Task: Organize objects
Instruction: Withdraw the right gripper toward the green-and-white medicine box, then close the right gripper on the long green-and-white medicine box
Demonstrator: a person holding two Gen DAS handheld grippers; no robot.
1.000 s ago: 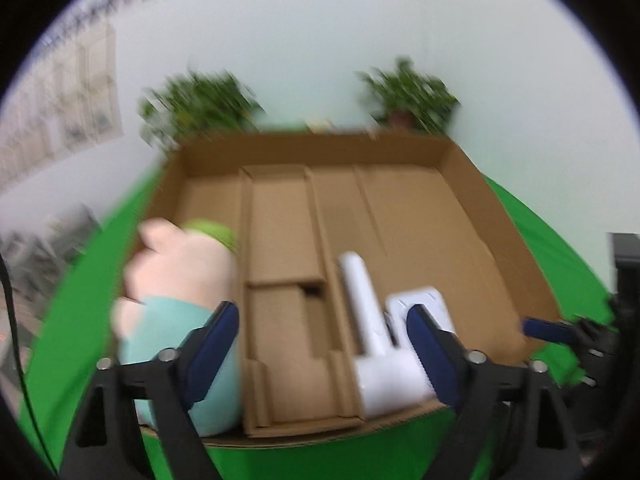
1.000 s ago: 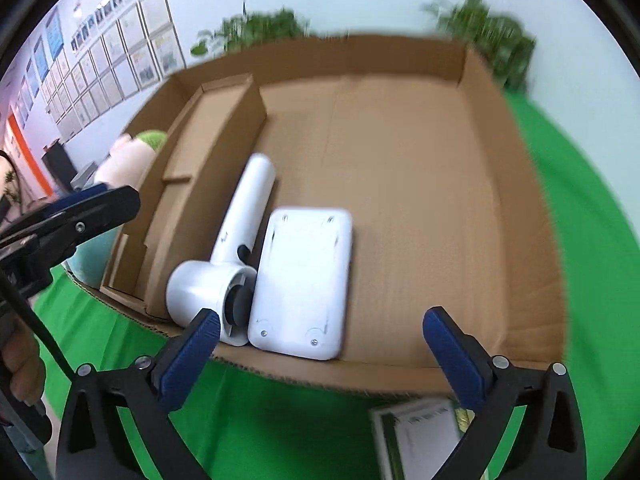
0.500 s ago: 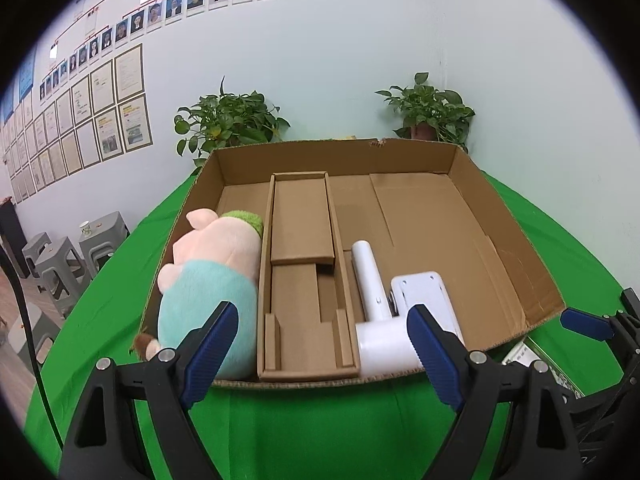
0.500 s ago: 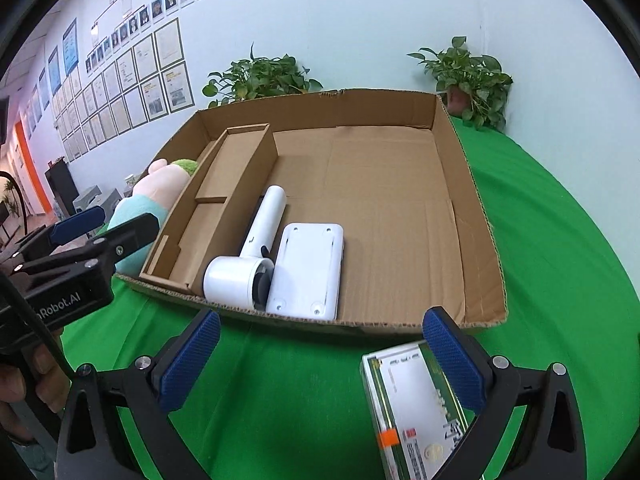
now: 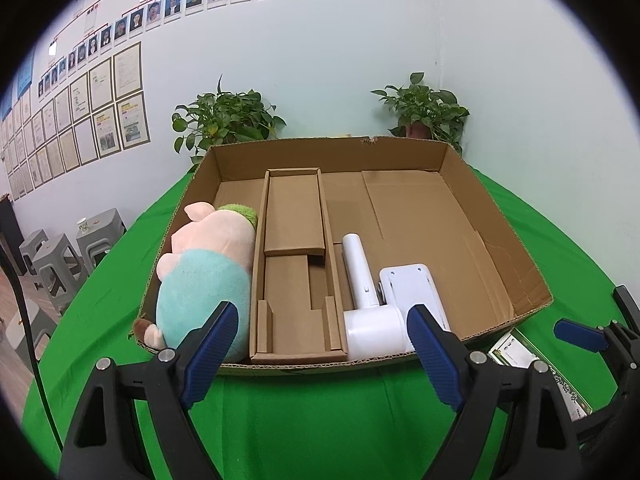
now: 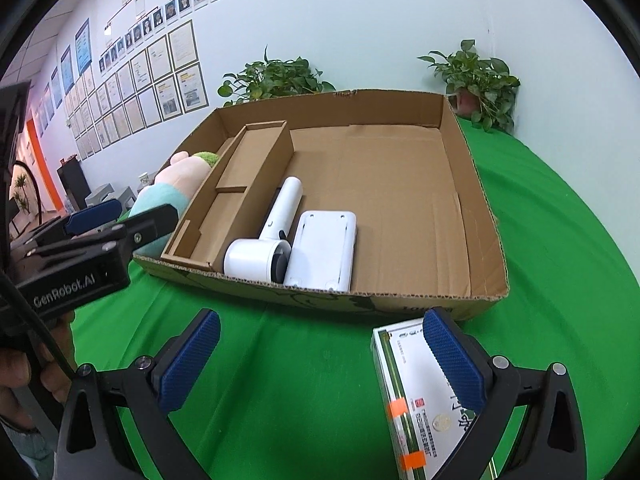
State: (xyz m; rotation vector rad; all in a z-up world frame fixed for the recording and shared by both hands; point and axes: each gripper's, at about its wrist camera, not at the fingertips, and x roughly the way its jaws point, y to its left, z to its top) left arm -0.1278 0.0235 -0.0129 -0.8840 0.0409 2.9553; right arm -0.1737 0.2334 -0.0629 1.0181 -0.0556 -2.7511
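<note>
Cardboard box (image 6: 472, 208) on green surface (image 6: 300, 360), holding plush toy (image 5: 204, 276), white dryer (image 6: 268, 240) and white case (image 6: 324, 248). Left tongs (image 5: 320, 350) and right tongs (image 6: 320, 360): both apart, empty.

I read "GenRobot.AI" in pale letters on the black body of the left gripper (image 6: 94, 216), seen from the right wrist. The green-and-white box (image 6: 424, 396) on the cloth carries print and a red seal, too small for me to read. The wall certificates (image 6: 160, 76) are illegible too
</note>
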